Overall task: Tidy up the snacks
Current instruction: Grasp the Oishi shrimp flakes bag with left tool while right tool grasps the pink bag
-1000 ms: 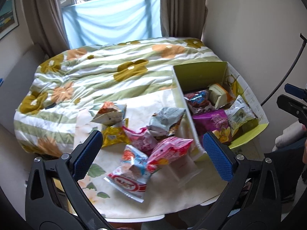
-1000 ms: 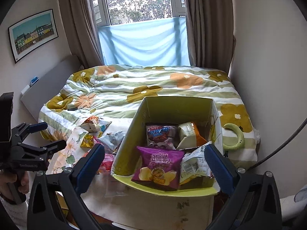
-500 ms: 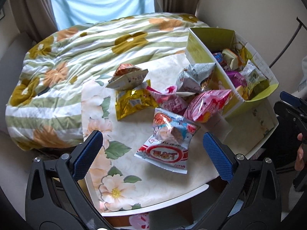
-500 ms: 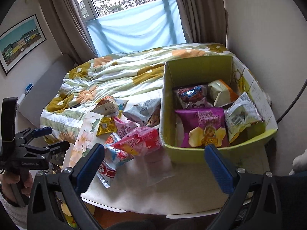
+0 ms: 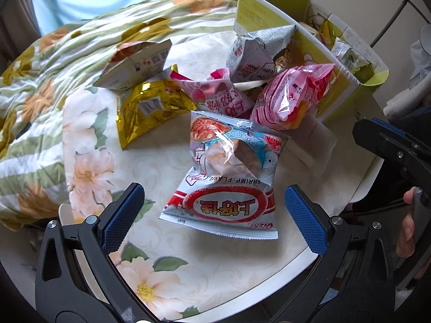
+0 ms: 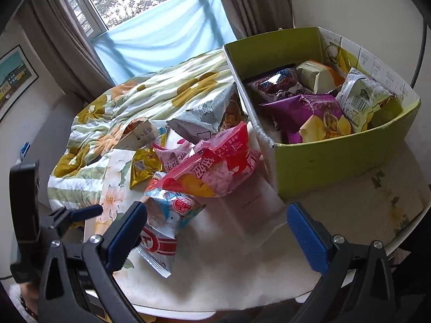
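Here the left gripper (image 5: 214,210) is hanging wide open just above the shrimp bag (image 5: 229,177), its blue pads either side of the bag's lower edge and touching nothing. The right gripper (image 6: 215,231) is likewise spread and empty, hovering over bare table (image 6: 269,269) between the pile and the box (image 6: 336,158).

By my reading, the step in hand is the reach for a loose snack, and the shrimp bag, lying nearest on the flowered cloth (image 5: 91,172), is the likely pick. The next move would call for lowering the left fingers around the bag's crimped edge and closing gently, since the bag is puffed with air and slippery and could squirt out. From there it would need carrying over the box wall.

The other loose snacks are sitting behind it: a gold pack (image 5: 150,107), a pink bag (image 5: 291,99) leaning against the box, a grey pack (image 5: 258,51) and a cut-open pouch (image 5: 134,62). The box is already holding a purple bag (image 6: 307,113) and several more.

The box floor is hidden under packs, so the spare room is hard to judge. From the left view the inside of the box is mostly cut off by its near wall, and much of the print on the packs is too small to read.
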`<state>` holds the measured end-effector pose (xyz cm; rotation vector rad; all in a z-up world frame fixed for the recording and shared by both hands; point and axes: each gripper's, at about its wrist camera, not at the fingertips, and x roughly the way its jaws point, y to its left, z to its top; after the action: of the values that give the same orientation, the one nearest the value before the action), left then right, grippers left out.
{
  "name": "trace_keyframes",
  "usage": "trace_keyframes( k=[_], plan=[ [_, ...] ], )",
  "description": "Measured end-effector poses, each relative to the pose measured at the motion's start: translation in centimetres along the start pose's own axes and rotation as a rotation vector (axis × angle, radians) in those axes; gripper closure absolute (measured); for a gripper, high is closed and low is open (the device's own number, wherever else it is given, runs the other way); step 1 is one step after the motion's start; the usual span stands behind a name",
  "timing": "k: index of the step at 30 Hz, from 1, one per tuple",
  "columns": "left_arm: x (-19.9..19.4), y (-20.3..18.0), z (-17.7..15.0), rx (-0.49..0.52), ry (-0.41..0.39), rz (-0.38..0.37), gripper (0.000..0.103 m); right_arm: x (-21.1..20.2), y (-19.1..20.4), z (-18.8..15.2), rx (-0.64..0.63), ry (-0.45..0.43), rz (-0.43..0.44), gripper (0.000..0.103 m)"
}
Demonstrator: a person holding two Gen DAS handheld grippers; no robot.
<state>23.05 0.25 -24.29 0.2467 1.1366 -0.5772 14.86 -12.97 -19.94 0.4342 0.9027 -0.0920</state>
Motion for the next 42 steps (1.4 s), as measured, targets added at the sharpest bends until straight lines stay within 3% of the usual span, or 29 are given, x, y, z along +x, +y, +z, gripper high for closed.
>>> trace_keyframes(
  k=[16,19,21,29,42],
  plan=[
    [6.0,-0.5,1.4,0.027,0.009,-0.053,0.001,6.6,0.5,1.6,0.192,-0.015,-0.018,0.002],
    [6.5,-0.6,1.5,0.04,0.018,-0.059,0.01,7.3,0.4,1.8,0.215,-0.015,-0.02,0.005],
    [7.0,-0.5,1.6,0.041,0.041,-0.062,0.024,7.9,0.3,2.0,0.231,-0.009,-0.018,0.009],
    [7.2,0.3,1.8,0.038,0.054,-0.083,0.037,9.0,-0.4,2.2,0.275,-0.003,-0.011,0.013],
    [6.3,2.7,1.3,-0.027,0.058,-0.083,0.038,9.1,-0.1,3.1,0.309,0.02,-0.029,0.013]
  ],
)
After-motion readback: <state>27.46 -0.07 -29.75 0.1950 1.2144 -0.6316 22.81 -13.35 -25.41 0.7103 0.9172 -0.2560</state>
